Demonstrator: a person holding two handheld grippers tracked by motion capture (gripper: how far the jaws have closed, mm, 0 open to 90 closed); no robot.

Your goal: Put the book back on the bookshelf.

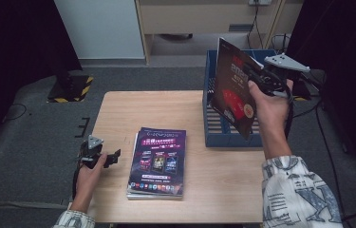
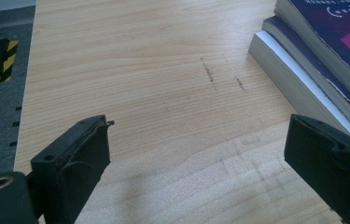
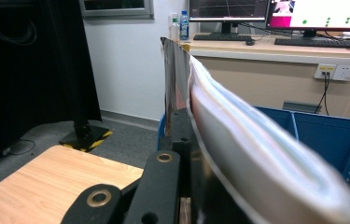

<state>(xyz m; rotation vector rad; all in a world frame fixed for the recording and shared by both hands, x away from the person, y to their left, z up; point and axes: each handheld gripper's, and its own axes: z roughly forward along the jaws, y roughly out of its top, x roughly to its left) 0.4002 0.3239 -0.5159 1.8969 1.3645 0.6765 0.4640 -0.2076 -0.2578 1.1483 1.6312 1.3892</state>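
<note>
Work stands at about its midpoint, judging by how the things lie. The right hand-held gripper [image 1: 256,78] is clamped on the edge of a dark magazine [image 1: 232,90] and holds it up in the air, tilted, over the near left part of the blue crate [image 1: 211,109] that sits on the right end of the desk [image 1: 114,109]. In the right gripper view the magazine [image 3: 238,140] stands nearly on edge between the closed jaws, its pages bowing away to the right, with the crate's blue walls [image 3: 331,135] behind it. So the magazine is lifted but not yet set down inside; lowering it into the crate and letting go looks like the step in hand. The crate floor, as far as it can be seen, looks bare. A small stack of purple-covered magazines [image 1: 157,161] lies flat on the middle of the desk, untouched, so several more carries seem to be left. The left hand-held gripper [image 1: 111,158] rests low at the desk's near left, jaws spread wide and holding nothing, just beside the stack [image 2: 312,60], perhaps placed to take the top copy.
</note>
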